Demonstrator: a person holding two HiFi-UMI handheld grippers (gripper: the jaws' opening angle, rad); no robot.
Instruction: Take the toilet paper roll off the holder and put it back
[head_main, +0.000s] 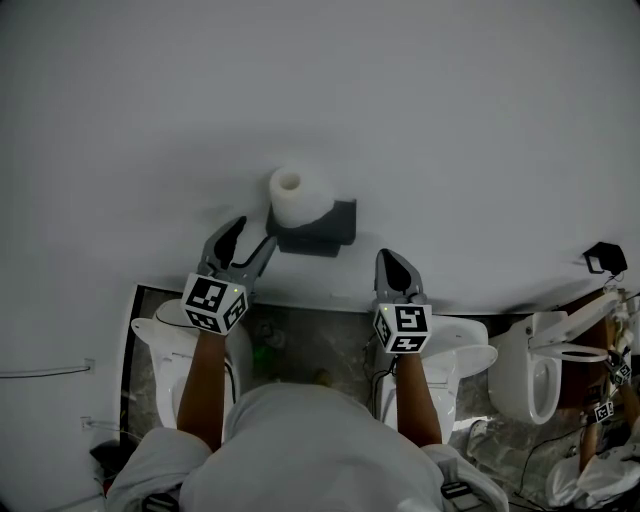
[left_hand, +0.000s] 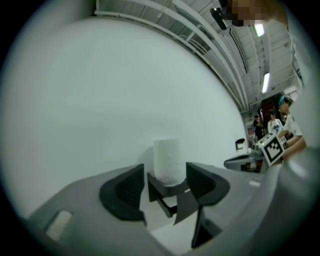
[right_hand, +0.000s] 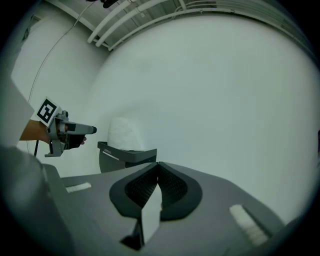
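A white toilet paper roll (head_main: 287, 195) stands upright on a dark holder (head_main: 320, 229) fixed to the white wall. My left gripper (head_main: 253, 233) sits just left of and below the holder, open, with nothing between its fingers. In the left gripper view the roll (left_hand: 167, 160) and holder (left_hand: 166, 192) lie straight ahead, beyond the left gripper (left_hand: 165, 184) and apart from its pads. My right gripper (head_main: 388, 258) hangs shut and empty to the right of the holder. In the right gripper view the right gripper (right_hand: 158, 176) has its jaws pressed together, with the roll (right_hand: 125, 133) and holder (right_hand: 128, 156) off to the left.
White toilets stand along the floor below the wall: one under my left arm (head_main: 160, 345), one under my right arm (head_main: 465, 362), another further right (head_main: 540, 370). A small black fitting (head_main: 605, 258) is on the wall at right. People stand at the right (left_hand: 280, 122).
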